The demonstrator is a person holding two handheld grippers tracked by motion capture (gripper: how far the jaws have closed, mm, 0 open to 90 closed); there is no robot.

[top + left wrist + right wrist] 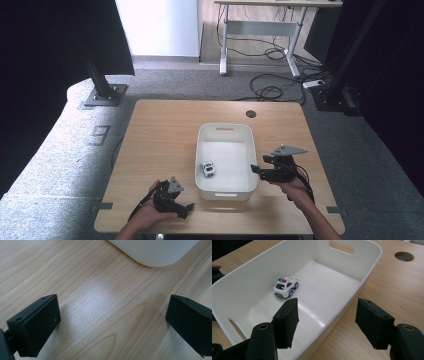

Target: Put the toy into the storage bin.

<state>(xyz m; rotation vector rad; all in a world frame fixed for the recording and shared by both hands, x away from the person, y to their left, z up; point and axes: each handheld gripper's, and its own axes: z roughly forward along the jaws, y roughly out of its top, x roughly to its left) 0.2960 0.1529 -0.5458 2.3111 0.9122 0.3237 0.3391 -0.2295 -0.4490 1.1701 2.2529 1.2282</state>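
Toy police car [286, 287] inside white bin [372, 255], ahead-left of right gripper [328, 322]; jaws wide, empty, straddling bin's rim. Left gripper [112, 322] farther, open, empty.

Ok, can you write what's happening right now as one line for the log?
left gripper: open, on table | right gripper: open, straddling bin wall | toy police car: inside bin, untouched

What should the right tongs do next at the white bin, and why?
Probably ease in over the rim and down toward the toy police car. The right tongs stand open and empty, straddling the near wall of the white bin, one jaw inside and one outside. The car sits on its wheels on the bin floor, untouched. The left tongs rest open over bare table.
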